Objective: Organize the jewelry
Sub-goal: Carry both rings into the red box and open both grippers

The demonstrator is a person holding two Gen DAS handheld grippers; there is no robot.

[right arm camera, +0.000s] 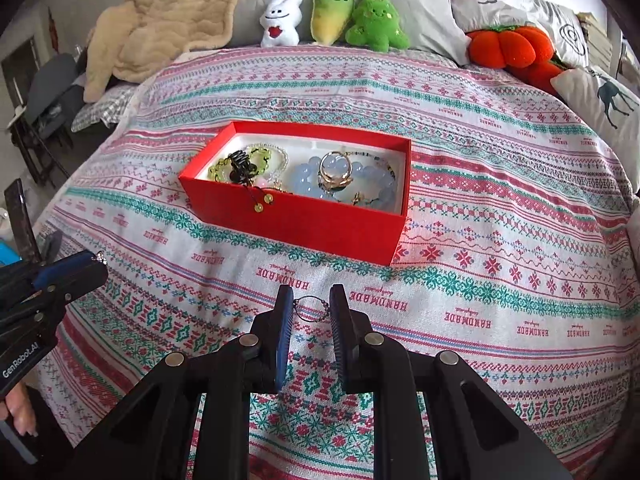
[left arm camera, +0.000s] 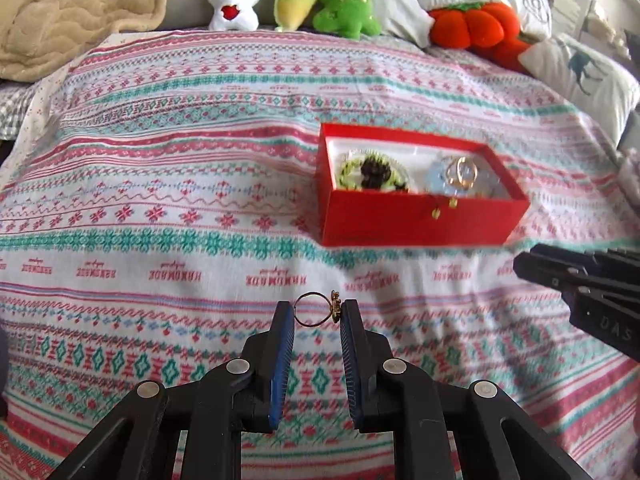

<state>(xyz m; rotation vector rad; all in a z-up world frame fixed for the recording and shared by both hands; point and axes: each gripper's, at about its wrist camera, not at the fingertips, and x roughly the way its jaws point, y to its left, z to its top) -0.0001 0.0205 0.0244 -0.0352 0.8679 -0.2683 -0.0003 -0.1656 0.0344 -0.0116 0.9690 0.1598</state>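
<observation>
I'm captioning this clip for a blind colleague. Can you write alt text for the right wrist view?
The right gripper pinches a thin dark ring between its blue pads above a patterned bedspread. Beyond it sits an open red box holding bead bracelets and rings. The left gripper enters at the left edge, and plush toys line the pillows behind.

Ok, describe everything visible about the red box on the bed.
The red box is a lidless rectangular box, cardboard by its look, red outside with a white lining. It sits flat on the patterned bedspread, beyond both grippers, neither of which touches it. Inside lie a yellow-green bead bracelet with a black piece on it, a pale blue bead bracelet and a gold ring resting on the blue beads. A dark cord with two small yellow beads hangs over its front wall.
</observation>
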